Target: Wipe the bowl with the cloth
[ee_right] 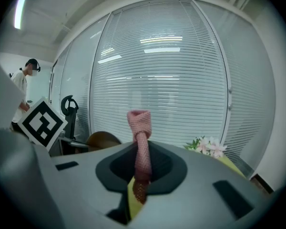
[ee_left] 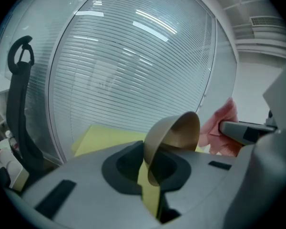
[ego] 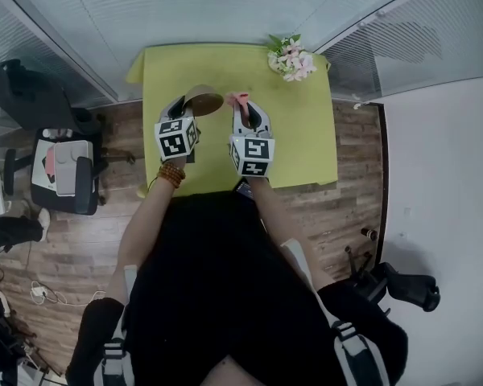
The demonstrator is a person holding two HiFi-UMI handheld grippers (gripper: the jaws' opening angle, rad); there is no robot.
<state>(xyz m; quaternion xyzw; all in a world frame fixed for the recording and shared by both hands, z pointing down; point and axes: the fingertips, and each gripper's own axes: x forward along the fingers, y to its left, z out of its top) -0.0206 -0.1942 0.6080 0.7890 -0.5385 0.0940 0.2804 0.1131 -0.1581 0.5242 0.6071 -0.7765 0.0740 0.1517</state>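
Note:
My left gripper (ego: 195,109) is shut on the rim of a brown bowl (ego: 203,99), held above the yellow-green table (ego: 306,135). In the left gripper view the bowl (ee_left: 174,132) stands tilted on edge between the jaws, its hollow facing right. My right gripper (ego: 241,112) is shut on a pink cloth (ego: 237,99), just right of the bowl. In the right gripper view the cloth (ee_right: 139,142) stands up from the jaws in a narrow bunch, and the bowl (ee_right: 103,140) shows at the left. The cloth (ee_left: 221,128) and bowl are close, apart.
A bunch of pink and white flowers (ego: 291,57) stands at the table's far right corner, flowers (ee_right: 207,147) also in the right gripper view. A black office chair (ego: 60,163) is left of the table. Glass walls with blinds stand behind. A person (ee_right: 25,92) stands far left.

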